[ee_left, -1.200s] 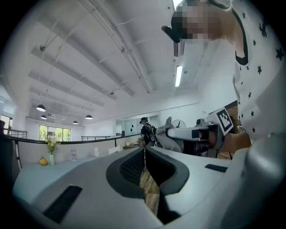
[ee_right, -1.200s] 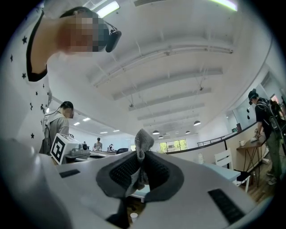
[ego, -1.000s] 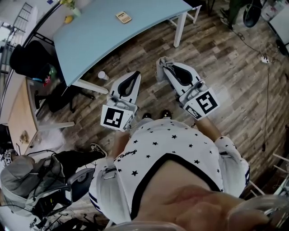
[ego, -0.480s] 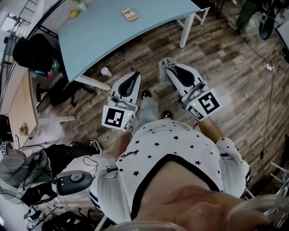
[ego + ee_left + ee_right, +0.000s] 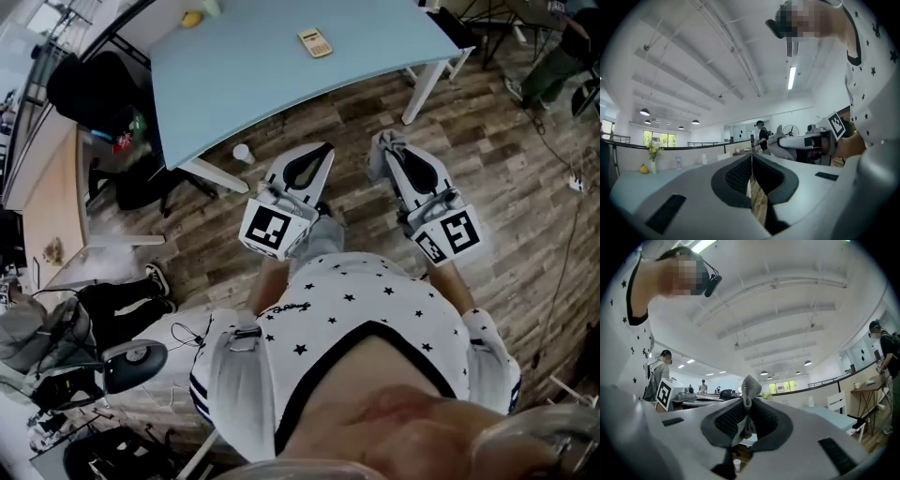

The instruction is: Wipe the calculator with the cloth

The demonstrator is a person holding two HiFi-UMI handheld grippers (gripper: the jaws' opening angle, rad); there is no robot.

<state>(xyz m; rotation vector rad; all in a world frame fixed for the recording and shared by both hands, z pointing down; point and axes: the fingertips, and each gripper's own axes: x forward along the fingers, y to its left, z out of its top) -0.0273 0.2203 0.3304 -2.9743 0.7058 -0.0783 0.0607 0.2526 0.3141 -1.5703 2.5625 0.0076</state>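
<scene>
Lying on table [image 5: 234,75], calculator [image 5: 315,43], long axis slanted; right tongs [image 5: 746,403] clamping cloth [image 5: 751,386], left tongs [image 5: 751,158] closed.

Bare tabletop [image 5: 244,75] lies all round the calculator [image 5: 316,43]; yellow object [image 5: 191,18] well apart.

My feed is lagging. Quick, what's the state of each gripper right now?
Left gripper: closed, nothing in it.
Right gripper: closed on the cloth.
</scene>
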